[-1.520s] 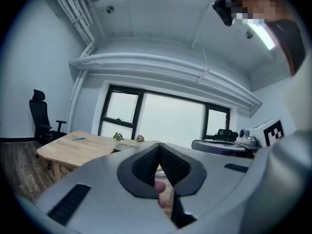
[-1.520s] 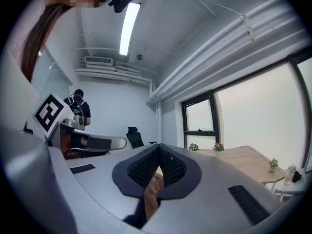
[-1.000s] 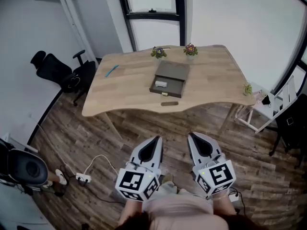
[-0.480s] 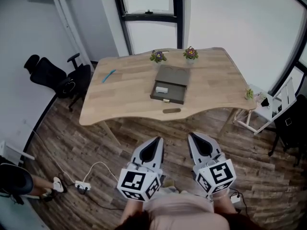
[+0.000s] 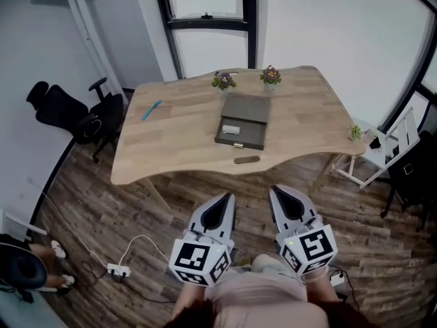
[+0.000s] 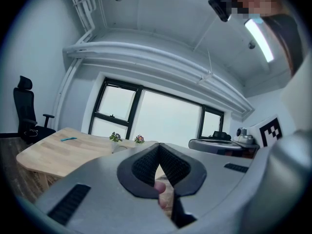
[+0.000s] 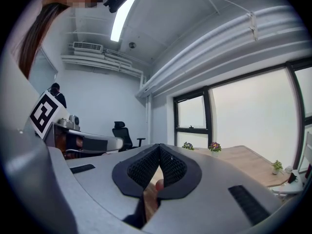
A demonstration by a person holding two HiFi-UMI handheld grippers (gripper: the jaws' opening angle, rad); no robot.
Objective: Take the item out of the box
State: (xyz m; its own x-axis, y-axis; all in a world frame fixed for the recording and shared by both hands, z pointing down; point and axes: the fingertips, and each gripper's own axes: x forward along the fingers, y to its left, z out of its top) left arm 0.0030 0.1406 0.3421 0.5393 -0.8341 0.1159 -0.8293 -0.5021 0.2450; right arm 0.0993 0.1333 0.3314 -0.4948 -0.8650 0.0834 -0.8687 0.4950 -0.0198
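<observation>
In the head view you have one table (image 5: pixel 177 139) carrying one open dark box (image 5: pixel 244 111) with one pale item (image 5: pixel 231 128) lying inside it. There are also two potted plants (image 5: pixel 222 80) at the table's far edge and one blue pen (image 5: pixel 151 109), while your left gripper (image 5: pixel 224 200) and right gripper (image 5: pixel 281 193) hang well short of the table (both low in the frame, marker cubes nearest you). In your left gripper view the jaws are pressed together on nothing, and the gripper's own body hides the box. Your right gripper view shows the same: jaws together and empty, box and item out of sight, the plants tiny.
</observation>
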